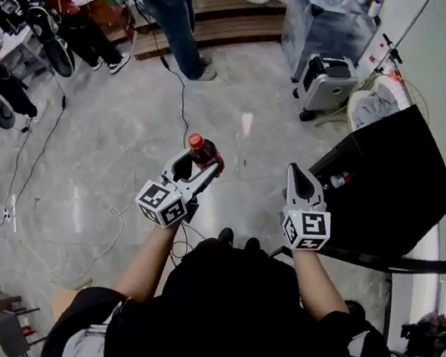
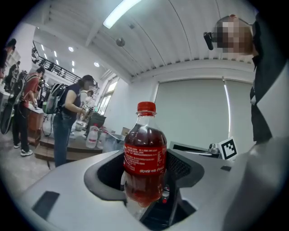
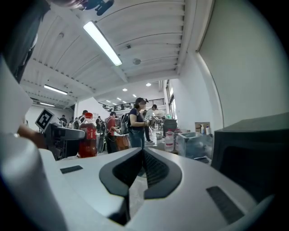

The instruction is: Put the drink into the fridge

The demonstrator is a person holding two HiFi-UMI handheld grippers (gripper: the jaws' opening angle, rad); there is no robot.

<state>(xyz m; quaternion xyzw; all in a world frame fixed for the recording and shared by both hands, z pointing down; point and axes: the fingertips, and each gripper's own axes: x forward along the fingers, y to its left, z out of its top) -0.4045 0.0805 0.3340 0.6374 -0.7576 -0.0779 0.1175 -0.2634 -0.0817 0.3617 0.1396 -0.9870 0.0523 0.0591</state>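
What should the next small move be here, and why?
Probably reach the right gripper toward the black fridge to get at its door. The left gripper is shut on the drink bottle, the right one is shut and empty, and the fridge stands just to its right.

- left gripper (image 1: 197, 163): light grey shell, two long tapered jaws. The right gripper (image 1: 296, 174) has the same build.
- left marker cube (image 1: 162, 203), behind the jaws at the hand end: white faces with black square codes. The right marker cube (image 1: 306, 227) matches it.
- inner jaw faces: black ribbed left pads (image 2: 179, 166) and identical right pads (image 3: 156, 170).
- outer jaw shell: flat dark rectangular left inset (image 2: 45, 204). The right inset (image 3: 221, 204) is the same shape.
- behind the cubes: the person wears a black top (image 1: 241, 321) with short sleeves.
- light grey panels (image 1: 85, 347) at both shoulders; can't tell if they are straps or a vest.
- black shoes (image 1: 226, 235), toes showing below the grippers.
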